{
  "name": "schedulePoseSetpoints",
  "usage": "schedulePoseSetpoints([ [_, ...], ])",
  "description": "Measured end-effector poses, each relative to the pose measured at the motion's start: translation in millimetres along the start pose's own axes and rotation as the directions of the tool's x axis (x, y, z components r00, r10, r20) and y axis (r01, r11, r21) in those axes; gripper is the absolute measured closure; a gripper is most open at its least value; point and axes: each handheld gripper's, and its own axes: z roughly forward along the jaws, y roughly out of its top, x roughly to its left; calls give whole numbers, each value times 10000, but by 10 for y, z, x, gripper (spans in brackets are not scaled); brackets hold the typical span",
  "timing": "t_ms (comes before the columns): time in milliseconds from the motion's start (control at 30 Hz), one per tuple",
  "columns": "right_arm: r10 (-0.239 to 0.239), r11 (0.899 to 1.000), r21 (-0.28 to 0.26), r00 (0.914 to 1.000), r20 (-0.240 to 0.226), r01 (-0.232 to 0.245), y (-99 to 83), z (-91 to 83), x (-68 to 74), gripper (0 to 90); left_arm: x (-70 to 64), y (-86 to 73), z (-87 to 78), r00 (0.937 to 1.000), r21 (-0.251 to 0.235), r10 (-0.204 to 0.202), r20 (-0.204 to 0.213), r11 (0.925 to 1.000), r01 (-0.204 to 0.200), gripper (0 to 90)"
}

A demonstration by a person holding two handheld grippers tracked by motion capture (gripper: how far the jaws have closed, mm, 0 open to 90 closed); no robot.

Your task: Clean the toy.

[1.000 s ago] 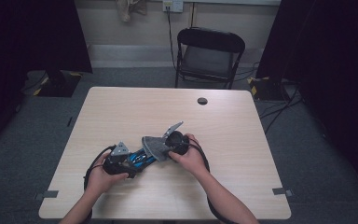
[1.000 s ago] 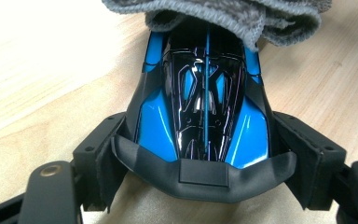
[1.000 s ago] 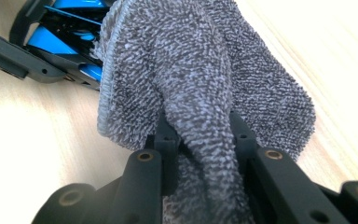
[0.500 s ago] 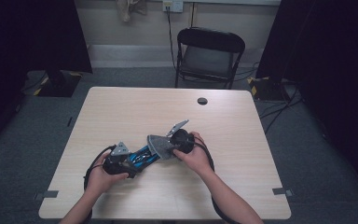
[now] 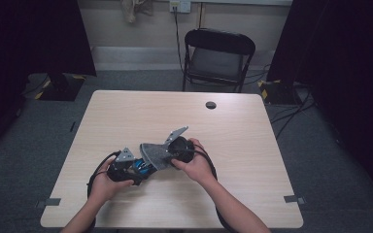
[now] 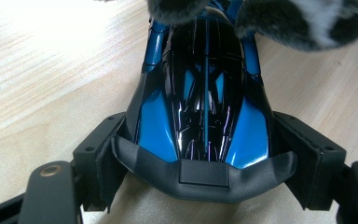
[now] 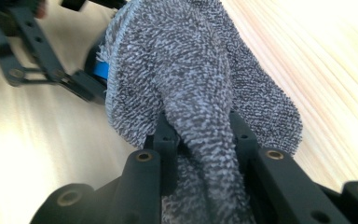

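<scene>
A shiny blue and black toy car [image 6: 204, 98] lies on the wooden table [image 5: 233, 126], pinched at its end between the jaws of my left gripper [image 6: 204, 175]. In the high view the car [image 5: 141, 168] sits between both hands near the table's front. My right gripper [image 7: 200, 133] is shut on a grey terry cloth [image 7: 191, 65], which drapes over the car's far end. The cloth [image 5: 155, 154] covers part of the car in the high view, with the right gripper [image 5: 171, 154] just right of it and the left gripper [image 5: 132, 171] at the car's left.
A small black round cap [image 5: 211, 105] lies at the back of the table. A black folding chair [image 5: 218, 56] stands behind the far edge. Cables trail from both grippers toward the front edge.
The right gripper has moved the grey cloth back along the car toward the left gripper. The left gripper and the car have stayed in place.
</scene>
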Motion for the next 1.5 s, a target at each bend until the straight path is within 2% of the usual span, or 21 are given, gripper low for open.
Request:
schedulePoseSetpoints([
  [133,-135,9999,-104,9996,-262,132,72,29,79,714,1,0,-1,10000,-5,8,-19,10000,-8,238],
  [300,-444,9990,74,9984,-355,447,145,132,188,708,2,-2,-2,10000,-16,10,-19,10000,-10,238],
  [367,-603,9981,136,9979,-256,606,168,178,227,696,2,-2,-2,10000,-15,11,-20,10000,-11,238],
  [433,-604,9979,204,9980,-197,608,183,227,251,650,3,-3,-2,10000,-16,16,-18,10000,-16,238],
  [533,-489,9985,237,9979,-433,500,184,281,248,568,3,-3,-2,10000,-22,11,-15,10000,-11,238],
  [600,-393,9989,231,9978,-532,406,180,286,259,480,5,-4,-3,10000,-21,15,-4,10000,-15,238],
  [633,-373,9992,140,9977,-570,382,176,283,262,436,7,-4,-3,10000,-29,20,5,10000,-20,238],
  [700,-270,9996,-52,9972,-701,267,175,275,258,418,6,-6,-4,10000,-26,23,-10,10000,-23,237],
  [733,-161,9997,-189,9976,-669,149,178,267,260,422,4,-6,-4,10000,-33,17,-16,10000,-17,237],
  [800,-129,9991,-417,9984,-556,106,189,257,257,497,5,-7,-4,10000,-39,29,-22,10000,-29,237],
  [833,-160,9986,-513,9973,-716,124,198,287,266,502,3,-8,-4,10000,-42,5,-6,10000,-5,237],
  [900,-225,9986,-486,9978,-628,194,201,317,280,512,3,-8,-4,10000,-40,3,-7,10000,-3,237],
  [1067,-567,9979,-312,9981,-231,560,227,467,373,657,2,-7,-5,10000,-14,25,-24,10000,-25,237],
  [1167,-729,9971,-221,9973,75,730,261,482,394,712,5,-7,-3,10000,-41,17,-16,10000,-17,237],
  [1233,-654,9977,-160,9978,60,654,268,476,377,730,5,-8,-3,10000,-49,22,-17,10000,-22,237],
  [1300,-306,9992,-261,9995,-3,306,256,464,329,743,2,-10,-1,10000,-86,-18,-8,10000,18,238],
  [1400,166,9986,-505,9998,79,-161,221,440,228,749,3,-12,-2,10000,-87,12,-5,10000,-12,238],
  [1500,384,9981,-497,9989,256,-371,200,417,152,754,3,-12,-3,10000,-85,24,-11,10000,-24,238],
])
